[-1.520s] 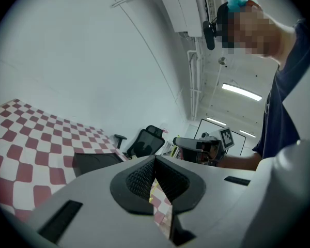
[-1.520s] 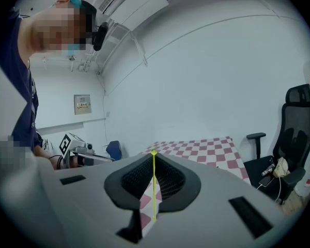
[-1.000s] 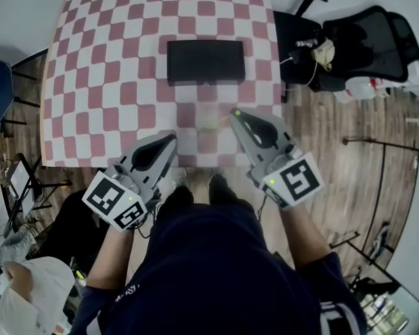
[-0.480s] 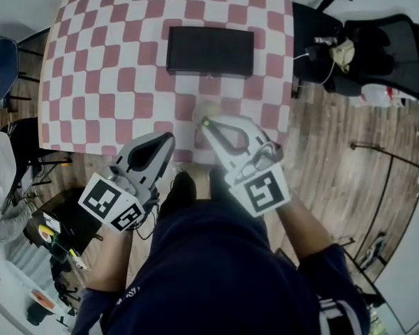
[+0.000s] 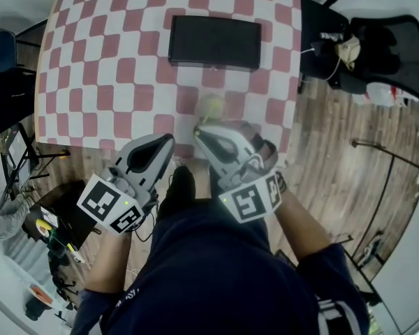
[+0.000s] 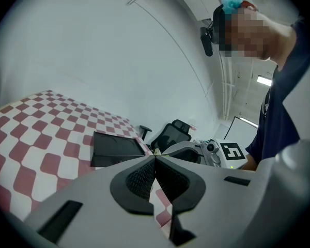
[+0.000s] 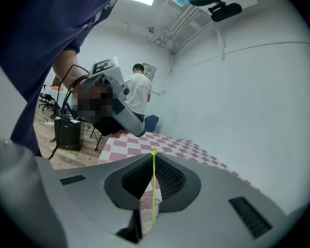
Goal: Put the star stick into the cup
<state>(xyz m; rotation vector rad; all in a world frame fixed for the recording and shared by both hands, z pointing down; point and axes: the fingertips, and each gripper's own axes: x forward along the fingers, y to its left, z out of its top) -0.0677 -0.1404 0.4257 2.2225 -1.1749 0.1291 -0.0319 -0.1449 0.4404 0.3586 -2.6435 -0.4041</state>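
I see right gripper [image 7: 154, 155] jaws pinched on star stick [image 7: 154, 190] | left gripper [image 6: 155, 158] jaws closed, empty | cup [image 5: 211, 106] at 12 o'clock off right jaws

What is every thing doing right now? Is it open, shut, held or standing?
left tool: shut, nothing in it.
right tool: shut on the star stick.
star stick: pinched between the right tool's jaws.
cup: standing on the table, just ahead of the right tool.
black box: lying flat, apart from both tools.
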